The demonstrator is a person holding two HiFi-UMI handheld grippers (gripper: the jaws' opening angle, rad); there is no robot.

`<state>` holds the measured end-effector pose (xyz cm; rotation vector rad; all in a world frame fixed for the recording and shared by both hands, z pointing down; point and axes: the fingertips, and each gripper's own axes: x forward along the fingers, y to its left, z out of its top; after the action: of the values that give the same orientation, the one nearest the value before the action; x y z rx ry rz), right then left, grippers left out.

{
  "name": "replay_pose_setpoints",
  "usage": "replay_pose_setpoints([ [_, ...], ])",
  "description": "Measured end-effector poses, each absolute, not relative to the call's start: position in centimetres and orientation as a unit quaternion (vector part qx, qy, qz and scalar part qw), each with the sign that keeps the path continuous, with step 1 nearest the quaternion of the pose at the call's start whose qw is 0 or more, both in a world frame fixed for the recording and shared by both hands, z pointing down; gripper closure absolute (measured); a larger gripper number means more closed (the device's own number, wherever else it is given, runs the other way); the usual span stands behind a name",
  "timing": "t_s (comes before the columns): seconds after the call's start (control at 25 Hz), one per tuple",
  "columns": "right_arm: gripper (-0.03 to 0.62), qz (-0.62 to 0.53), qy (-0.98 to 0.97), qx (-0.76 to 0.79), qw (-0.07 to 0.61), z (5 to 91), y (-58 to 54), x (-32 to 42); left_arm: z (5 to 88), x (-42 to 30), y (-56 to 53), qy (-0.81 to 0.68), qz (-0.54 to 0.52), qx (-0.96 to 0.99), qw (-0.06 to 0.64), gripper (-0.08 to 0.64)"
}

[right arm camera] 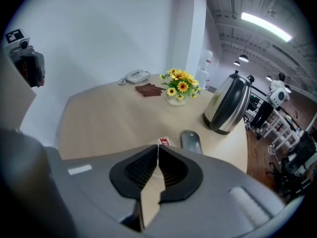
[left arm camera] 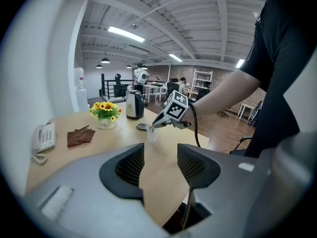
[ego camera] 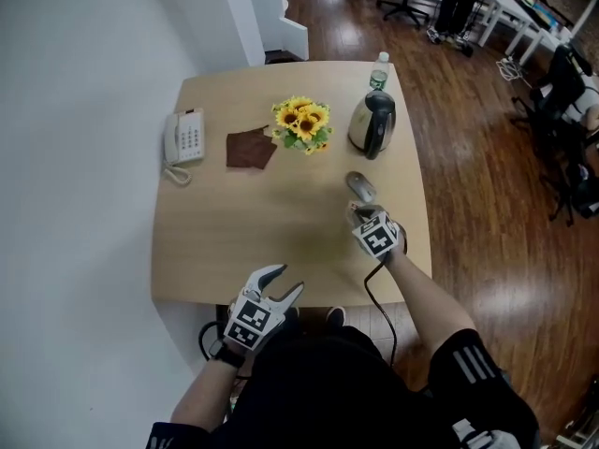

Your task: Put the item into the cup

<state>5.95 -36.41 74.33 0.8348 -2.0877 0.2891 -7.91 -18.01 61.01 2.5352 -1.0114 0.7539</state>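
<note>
One small red-white tag [right arm camera: 164, 142], pale cup [left arm camera: 151, 133]

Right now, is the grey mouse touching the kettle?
Apart. The head view shows a strip of bare table between the grey mouse and the kettle; the right gripper view shows that gap too.

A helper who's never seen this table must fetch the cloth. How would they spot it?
On the wooden table, look along the far side, between the white telephone and the sunflowers. The cloth lies there, crumpled and dark brown, the only fabric there.
</note>
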Motion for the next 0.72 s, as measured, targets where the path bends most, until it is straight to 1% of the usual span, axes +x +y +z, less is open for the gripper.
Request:
replay_pose_setpoints([
  [0.04, 0.559, 0.124, -0.836, 0.326, 0.424, 74.6, -36.2, 5.7, 61.1, -8.1, -18.0, -0.354, 0.263, 0.884, 0.155, 0.356],
  [0.08, 0.527, 0.131, -0.837, 0.319, 0.424, 74.9, -35.9, 5.4, 61.1, -8.2, -18.0, -0.354, 0.263, 0.884, 0.155, 0.356],
  [0.2, 0.482, 0.147, -0.84, 0.302, 0.425, 75.4, -35.2, 5.0, 61.3, -8.1, -18.1, -0.353, 0.264, 0.884, 0.153, 0.356],
  [0.52, 0.457, 0.097, -0.84, 0.28, 0.455, 75.7, -34.4, 5.1, 61.4, -7.4, -18.0, -0.348, 0.262, 0.887, 0.154, 0.356],
  [0.6, 0.442, 0.081, -0.84, 0.276, 0.46, 75.7, -34.5, 5.0, 61.6, -7.3, -18.0, -0.347, 0.263, 0.887, 0.155, 0.356],
  [0.72, 0.433, 0.083, -0.84, 0.269, 0.463, 75.9, -34.6, 4.9, 61.7, -7.0, -17.9, -0.345, 0.265, 0.887, 0.155, 0.356],
])
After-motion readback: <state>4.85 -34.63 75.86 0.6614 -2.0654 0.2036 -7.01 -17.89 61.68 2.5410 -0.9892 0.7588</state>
